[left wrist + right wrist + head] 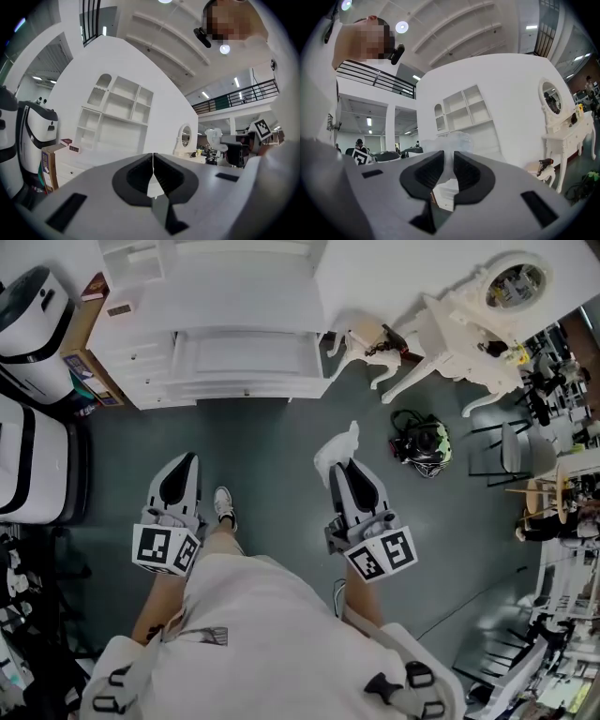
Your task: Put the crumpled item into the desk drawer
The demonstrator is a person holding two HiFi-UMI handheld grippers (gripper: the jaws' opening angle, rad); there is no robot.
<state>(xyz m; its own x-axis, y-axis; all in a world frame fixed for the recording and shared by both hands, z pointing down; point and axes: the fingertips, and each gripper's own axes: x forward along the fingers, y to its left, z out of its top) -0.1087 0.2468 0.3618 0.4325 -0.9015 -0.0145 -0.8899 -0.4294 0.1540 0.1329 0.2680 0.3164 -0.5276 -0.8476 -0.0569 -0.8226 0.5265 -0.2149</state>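
A crumpled, pale translucent item [337, 446] sticks out past the tips of my right gripper [341, 465], which is shut on it. In the right gripper view the crumpled item [457, 139] bulges above the dark pads, pinched at the right gripper [449, 157]. My left gripper [187, 461] hangs level with it over the grey floor; in the left gripper view the left gripper [153, 158] has its jaws pressed together with nothing in them. The white desk [216, 334] with shelves stands ahead, its drawer fronts [246, 381] facing me; both grippers are well short of it.
A white vanity table with a round mirror [469, 329] and a small stool [359, 345] stand to the desk's right. A black-and-green bag [422, 442] lies on the floor at right, near a chair [511, 451]. White machines [33, 306] and a cardboard box [86, 371] line the left.
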